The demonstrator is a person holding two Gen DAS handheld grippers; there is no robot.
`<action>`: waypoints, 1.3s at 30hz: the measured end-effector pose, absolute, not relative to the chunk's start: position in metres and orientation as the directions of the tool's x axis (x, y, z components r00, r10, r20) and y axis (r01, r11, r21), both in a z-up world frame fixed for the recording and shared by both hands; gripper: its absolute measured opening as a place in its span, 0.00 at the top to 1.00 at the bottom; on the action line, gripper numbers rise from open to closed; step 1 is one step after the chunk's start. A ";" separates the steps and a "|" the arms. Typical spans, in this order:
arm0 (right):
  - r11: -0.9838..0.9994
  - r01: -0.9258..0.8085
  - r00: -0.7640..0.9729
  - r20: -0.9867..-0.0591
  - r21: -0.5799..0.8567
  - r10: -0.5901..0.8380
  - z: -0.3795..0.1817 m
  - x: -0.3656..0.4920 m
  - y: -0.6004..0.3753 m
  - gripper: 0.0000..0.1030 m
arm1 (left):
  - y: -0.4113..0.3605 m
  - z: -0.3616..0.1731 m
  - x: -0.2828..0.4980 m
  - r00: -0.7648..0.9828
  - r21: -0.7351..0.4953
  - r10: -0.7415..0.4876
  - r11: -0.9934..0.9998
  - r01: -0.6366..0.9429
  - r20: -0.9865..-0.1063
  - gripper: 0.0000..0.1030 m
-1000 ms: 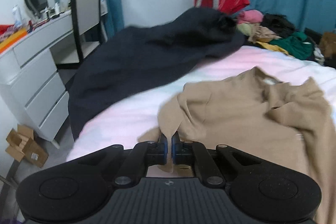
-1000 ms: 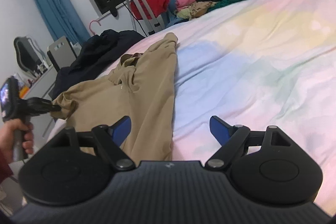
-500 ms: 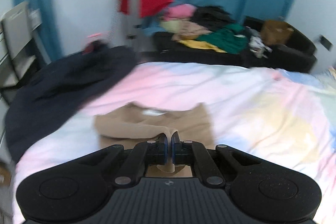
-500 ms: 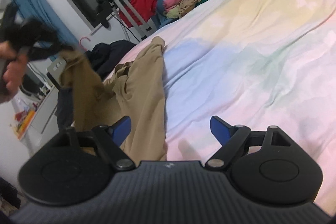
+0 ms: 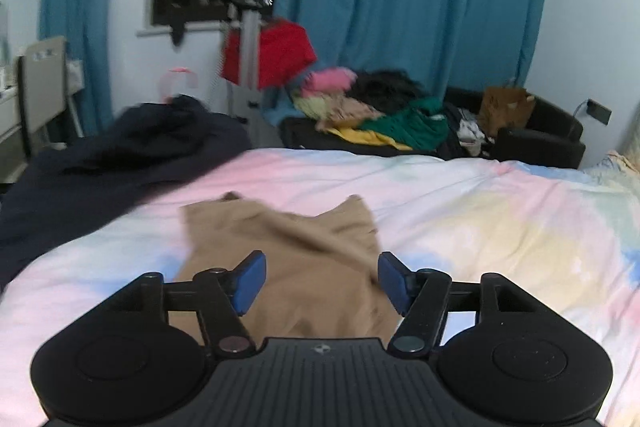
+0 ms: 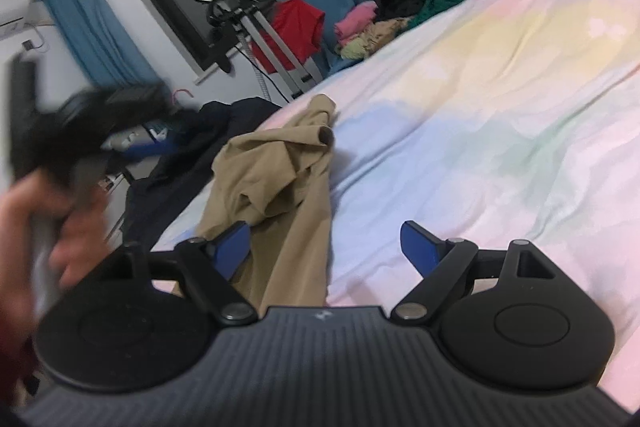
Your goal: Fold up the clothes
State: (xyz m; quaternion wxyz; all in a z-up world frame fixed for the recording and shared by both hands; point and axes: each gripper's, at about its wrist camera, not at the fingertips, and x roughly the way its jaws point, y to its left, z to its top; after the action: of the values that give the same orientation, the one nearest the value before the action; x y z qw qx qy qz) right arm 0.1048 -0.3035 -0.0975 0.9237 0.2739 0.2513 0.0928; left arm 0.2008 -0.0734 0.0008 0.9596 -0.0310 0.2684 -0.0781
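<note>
Dim, bluish indoor light, soft shadows, fisheye bending at edges, motion-blurred hand (image 6: 44, 223) at left

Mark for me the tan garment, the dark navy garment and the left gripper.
tan garment (image 5: 320, 251): left wrist view, on the flat middle of the cloth.
dark navy garment (image 5: 120, 155): left wrist view, on its crumpled middle at the bed's edge.
left gripper (image 5: 319, 277): left wrist view, midway between its open blue fingertips.
</note>
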 end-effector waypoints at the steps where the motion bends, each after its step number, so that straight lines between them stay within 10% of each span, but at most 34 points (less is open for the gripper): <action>1: 0.834 -0.045 0.857 -0.407 0.550 0.315 -0.096 0.103 -0.302 0.18 | -0.066 -0.001 0.176 0.858 -0.110 -0.159 0.987 0.120 -0.489 0.34; 9: 0.855 -0.136 0.857 -0.374 0.500 0.355 -0.083 0.077 -0.282 0.18 | -0.032 -0.009 0.020 0.914 -0.057 -0.092 0.996 0.075 -0.395 0.24; 25: 0.898 -0.164 0.822 -0.446 0.409 0.354 -0.081 0.068 -0.242 0.18 | 0.119 -0.046 0.008 0.420 -0.286 -0.340 0.940 0.188 -0.841 0.23; 30: 0.907 -0.153 0.822 -0.458 0.393 0.338 -0.079 0.069 -0.238 0.18 | 0.124 -0.079 0.025 0.245 -0.312 -0.337 0.941 0.133 -0.909 0.34; 34: 0.920 -0.144 0.830 -0.462 0.365 0.313 -0.077 0.065 -0.235 0.19 | 0.104 -0.090 0.028 0.194 -0.152 -0.183 0.974 0.166 -0.964 0.92; 39: 0.919 -0.155 0.834 -0.451 0.362 0.318 -0.073 0.060 -0.237 0.19 | 0.071 -0.054 -0.004 0.356 -0.051 -0.141 0.967 0.250 -0.924 0.99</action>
State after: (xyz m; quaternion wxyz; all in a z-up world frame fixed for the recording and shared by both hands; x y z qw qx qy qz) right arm 0.0604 -0.2368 -0.0734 0.9445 0.1574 0.2596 0.1252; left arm -0.0037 0.0711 -0.0538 0.8220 0.0493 0.5547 -0.1189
